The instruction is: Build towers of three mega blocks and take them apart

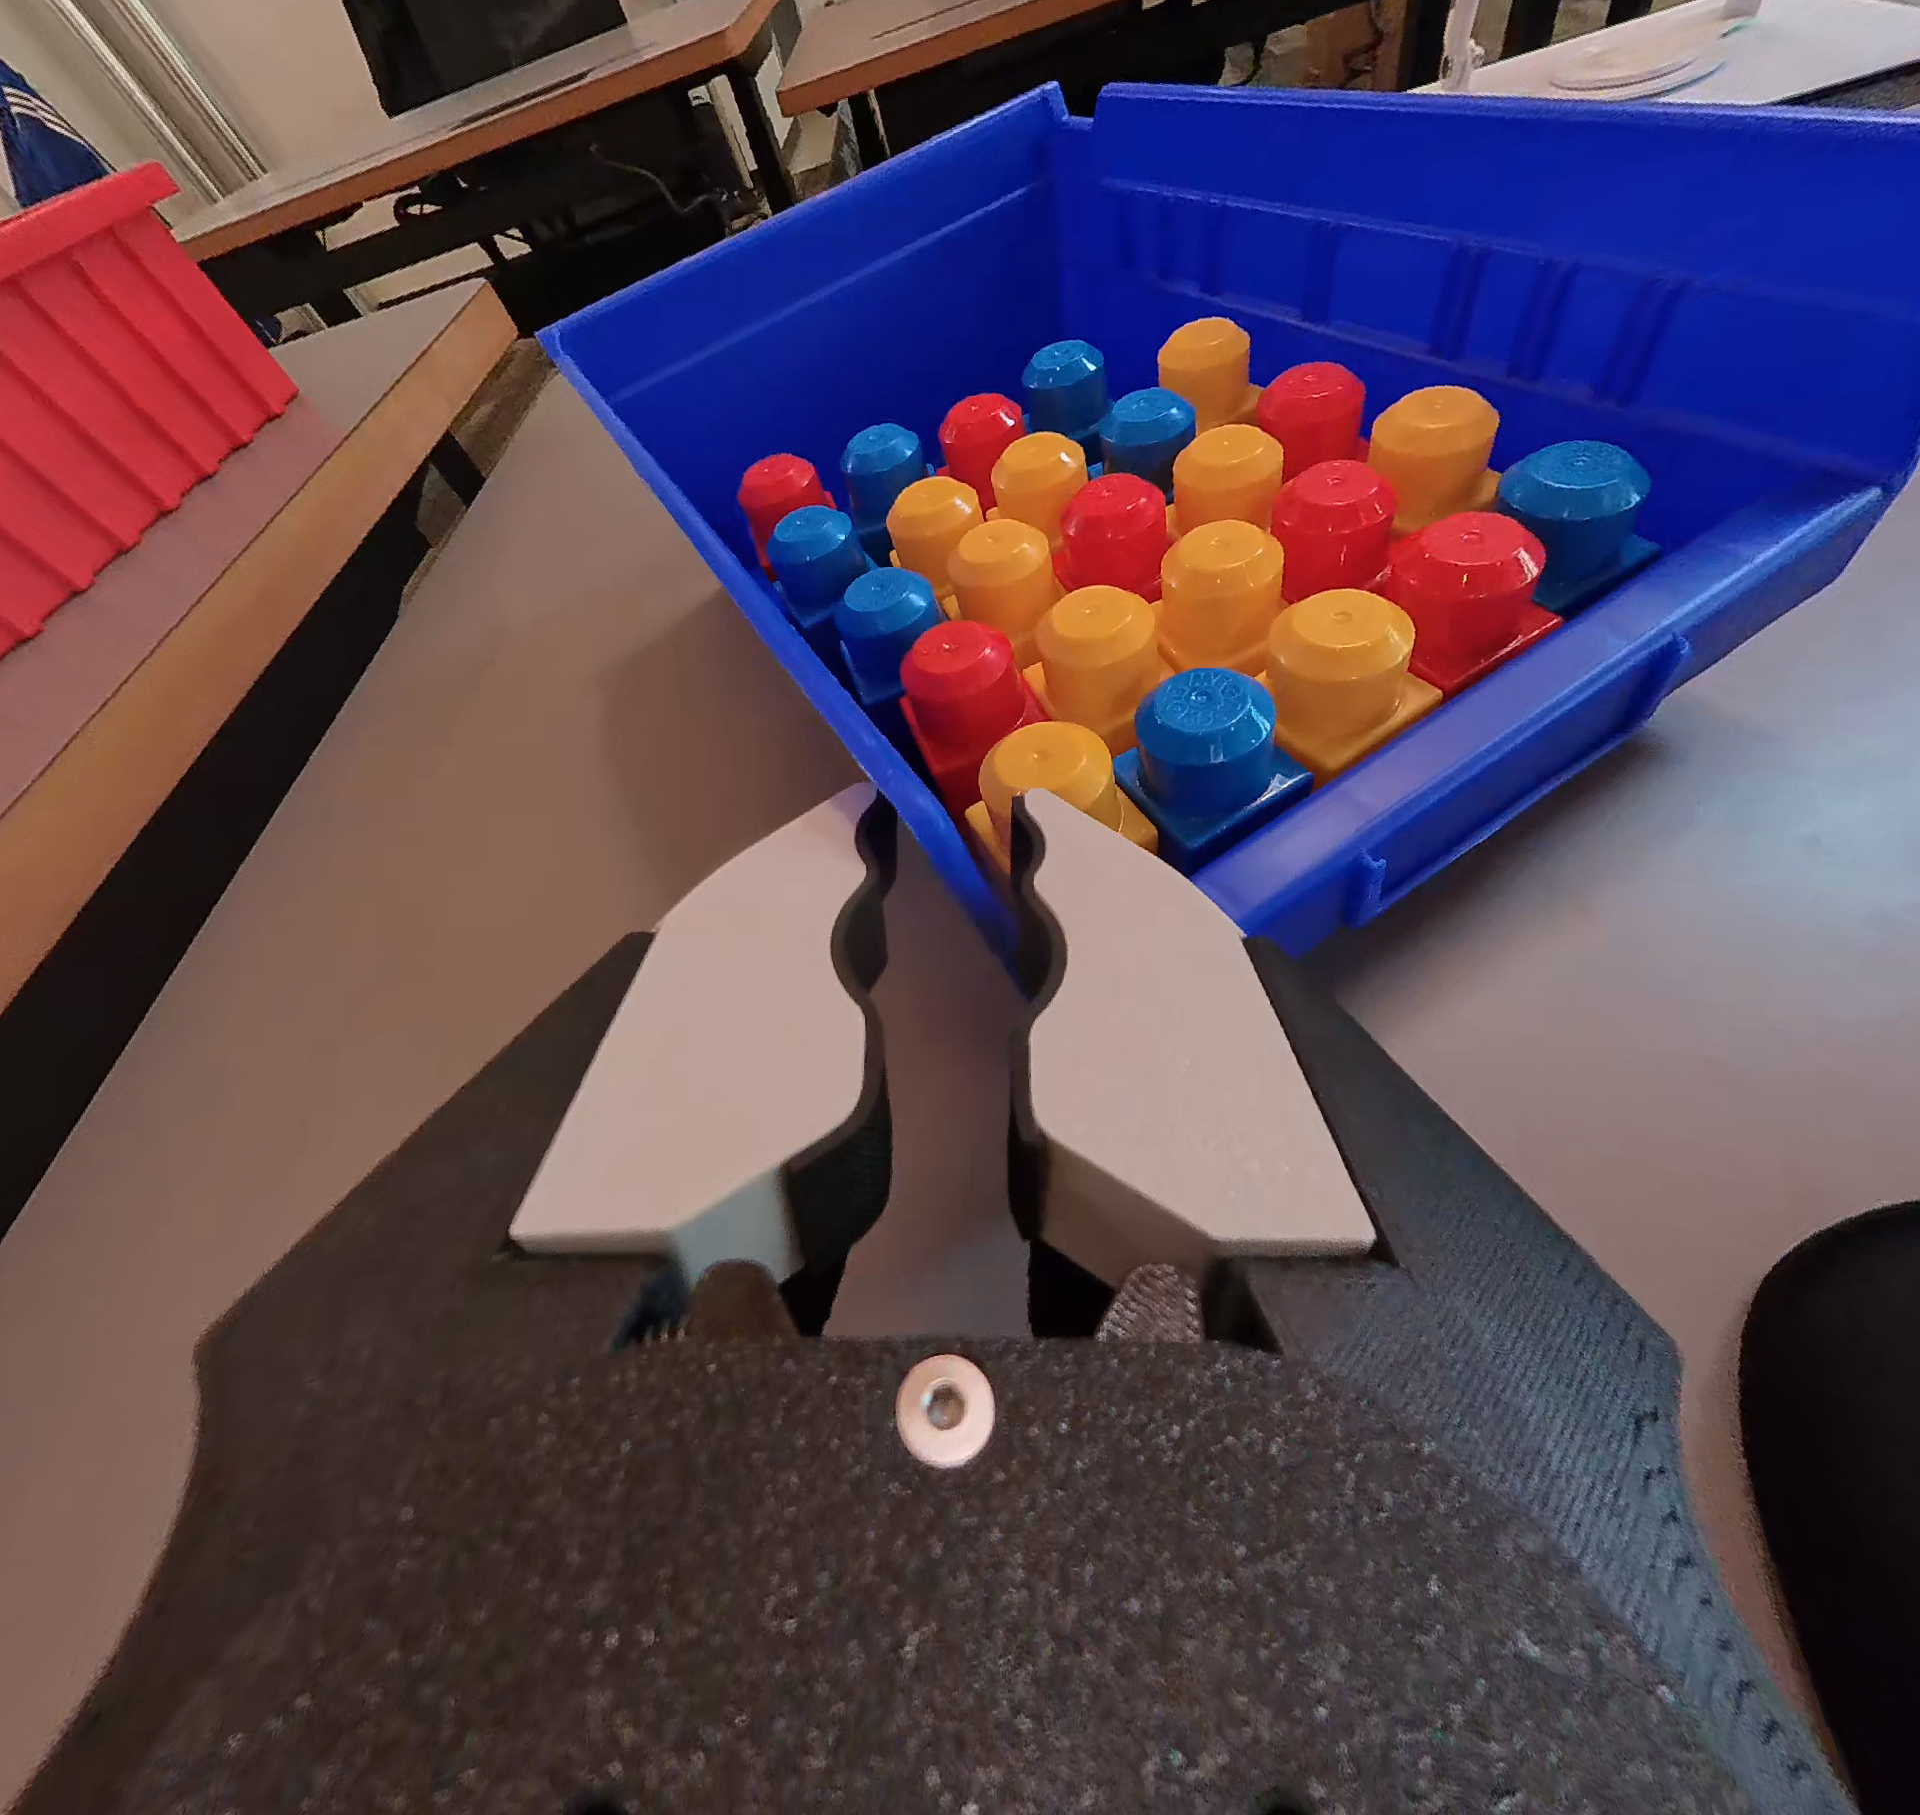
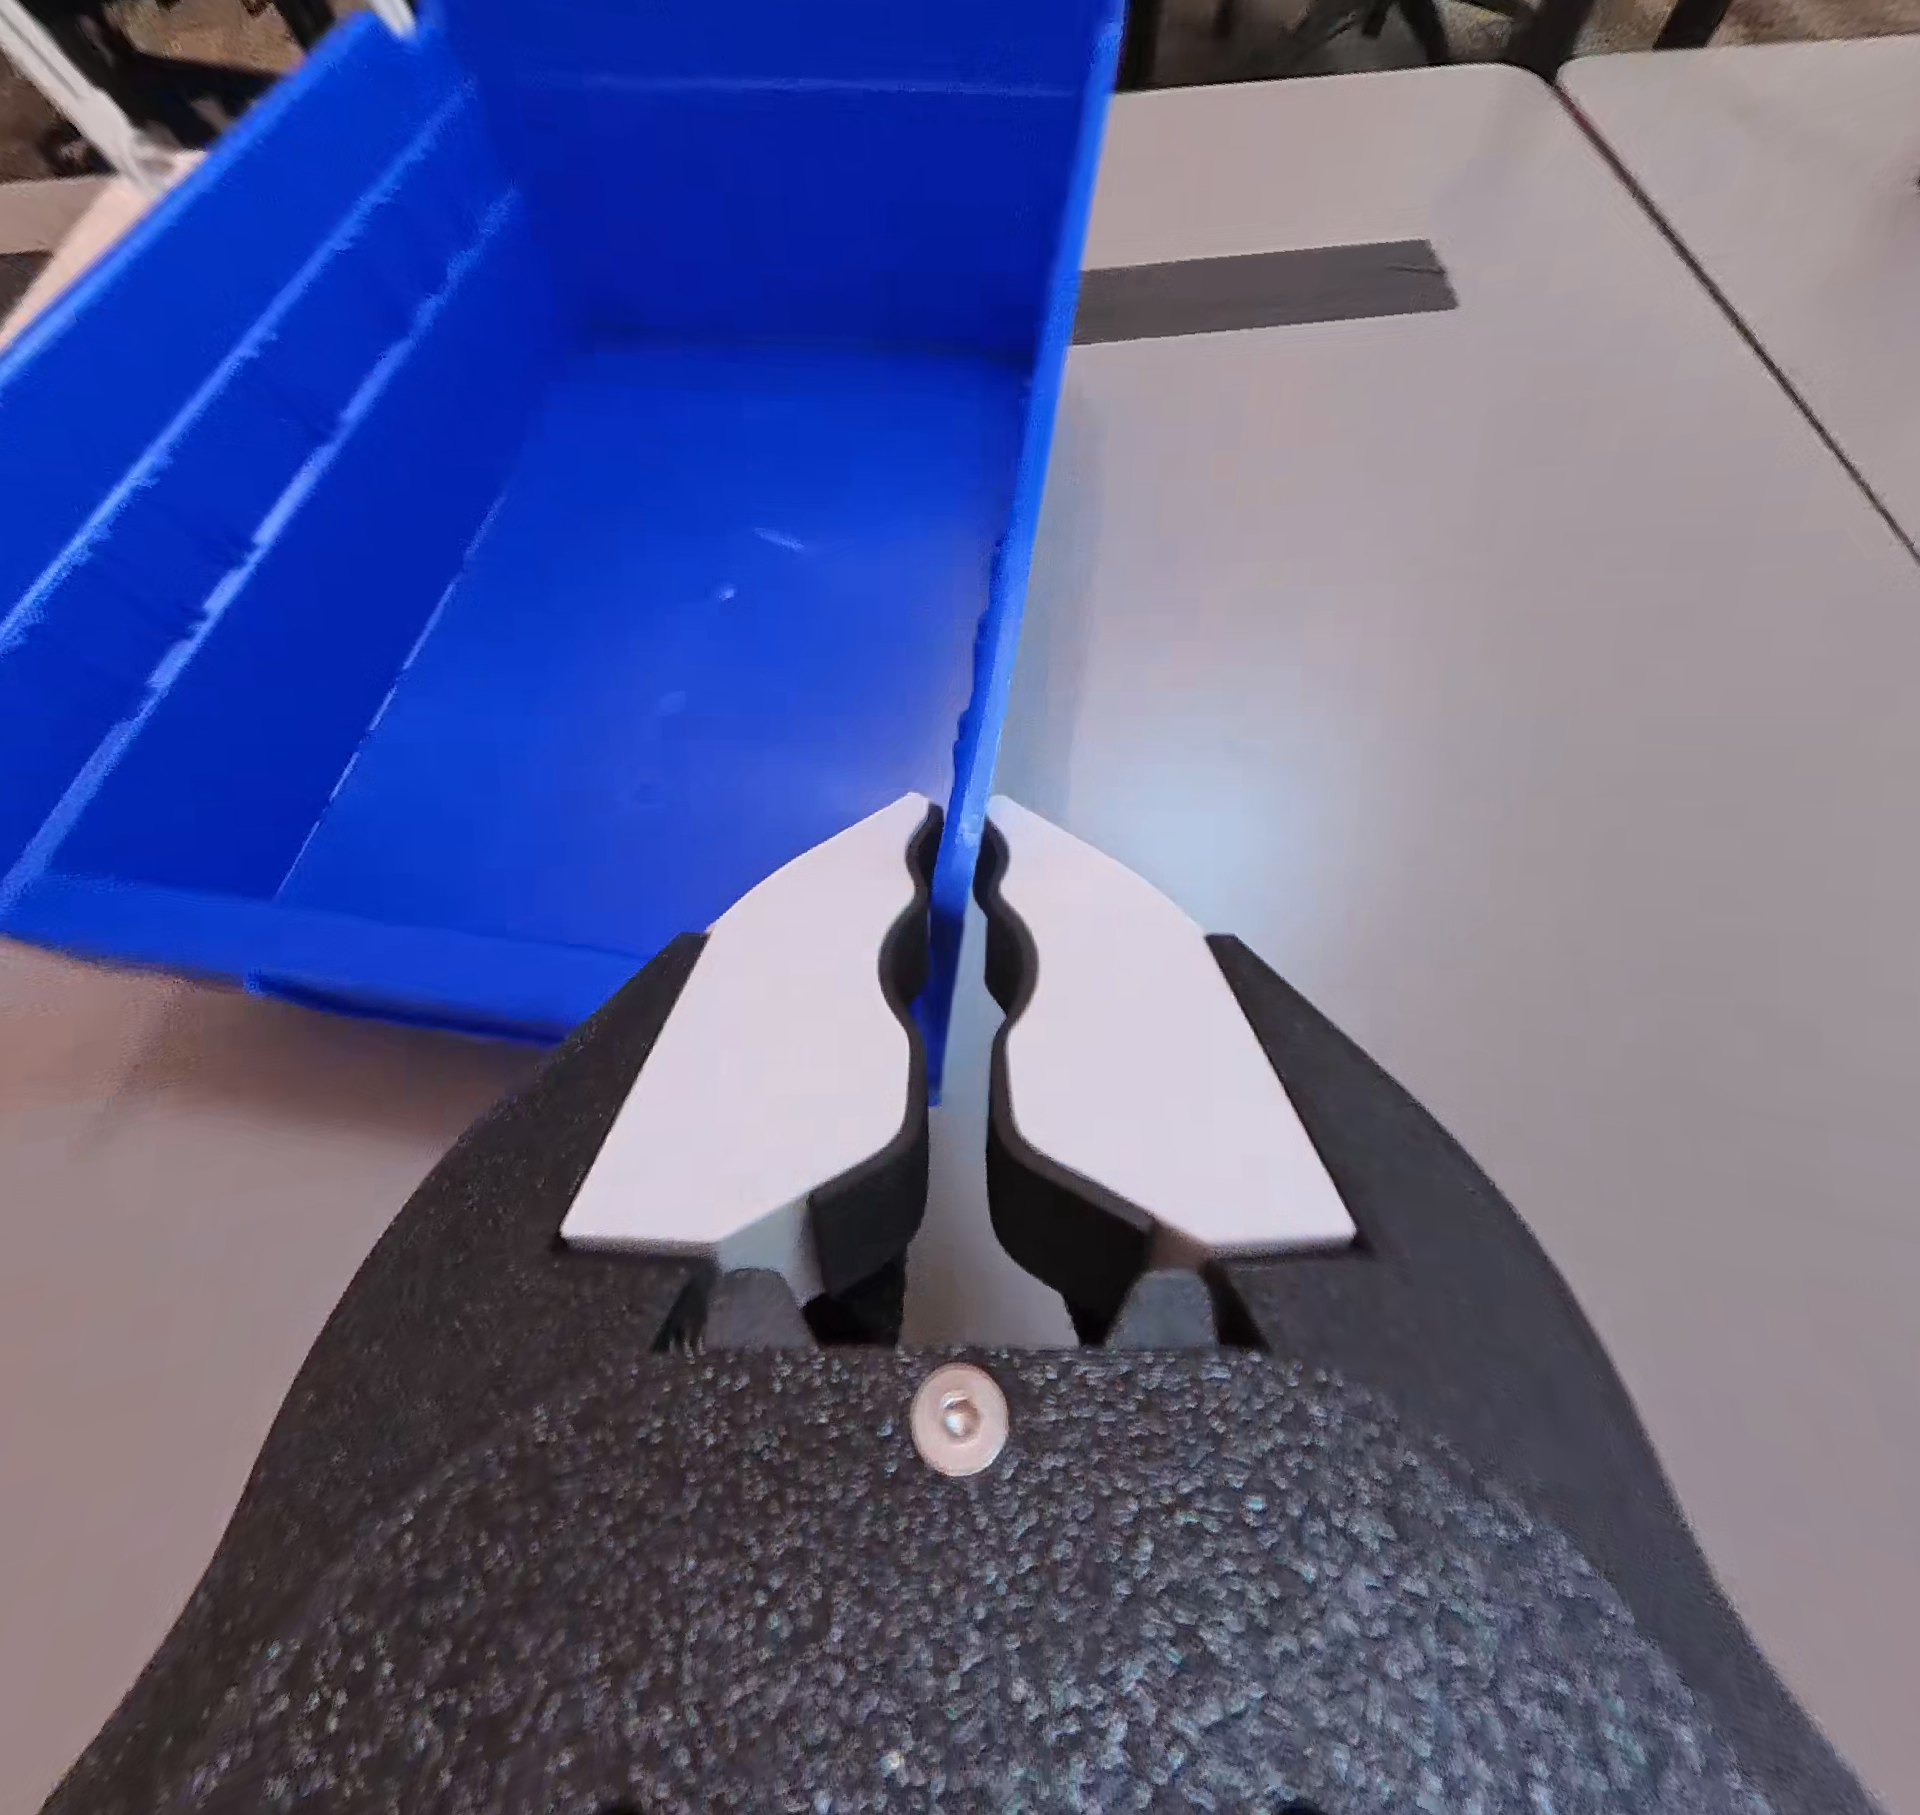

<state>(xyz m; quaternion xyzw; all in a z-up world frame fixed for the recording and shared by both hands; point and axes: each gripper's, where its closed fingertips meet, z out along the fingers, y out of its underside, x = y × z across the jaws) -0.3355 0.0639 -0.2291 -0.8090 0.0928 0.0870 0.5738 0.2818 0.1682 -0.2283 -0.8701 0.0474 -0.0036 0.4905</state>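
1. Bench (image 1: 623, 622): grey, carries both bins.
2. Full bin (image 1: 1455, 238): blue, at 1 o'clock in the left wrist view, side wall gripped low down by the tongs.
3. Empty bin (image 2: 727, 155): blue, at 11 o'clock in the right wrist view, nothing inside.
4. Red bin (image 1: 114, 394): at 9 o'clock on a neighbouring bench.
5. Left tongs (image 1: 945, 809): straddling the full bin's wall, a narrow gap showing; grip not certain.
6. Right tongs (image 2: 958, 815): closed on the empty bin's right wall.
7. Blocks (image 1: 1216, 602): red, yellow and blue, packed upright in the full bin.
8. Tape (image 2: 1257, 290): dark strip on the bench at 1 o'clock.
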